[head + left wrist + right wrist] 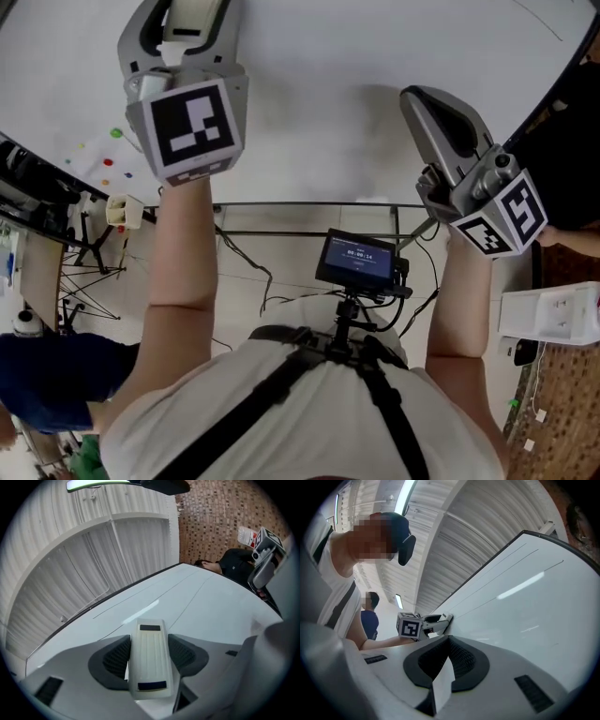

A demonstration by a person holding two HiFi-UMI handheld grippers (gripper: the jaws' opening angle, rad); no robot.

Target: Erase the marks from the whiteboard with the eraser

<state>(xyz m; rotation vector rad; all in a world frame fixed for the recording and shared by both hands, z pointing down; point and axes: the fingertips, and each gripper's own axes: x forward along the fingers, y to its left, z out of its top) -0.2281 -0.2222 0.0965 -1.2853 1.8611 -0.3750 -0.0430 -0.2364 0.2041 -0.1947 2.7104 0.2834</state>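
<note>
The whiteboard (356, 56) fills the top of the head view and looks plain white, with only faint thin lines in the left gripper view (206, 606). My left gripper (192, 28) is raised at the upper left and shut on a white ribbed eraser (150, 658), whose far end lies against the board. The eraser (192, 21) shows between the grey jaws in the head view. My right gripper (414, 96) is at the right with its tip near the board, its jaws shut (447, 656) and nothing held. The right gripper view also shows the left gripper (436, 623) on the board.
Small coloured magnets (108, 150) dot the board's lower left. A metal stand frame (309, 204) runs below the board. A small monitor (359, 260) is mounted on my chest rig. A person in dark clothes (562, 141) stands at the right, another in blue (47, 375) at the left.
</note>
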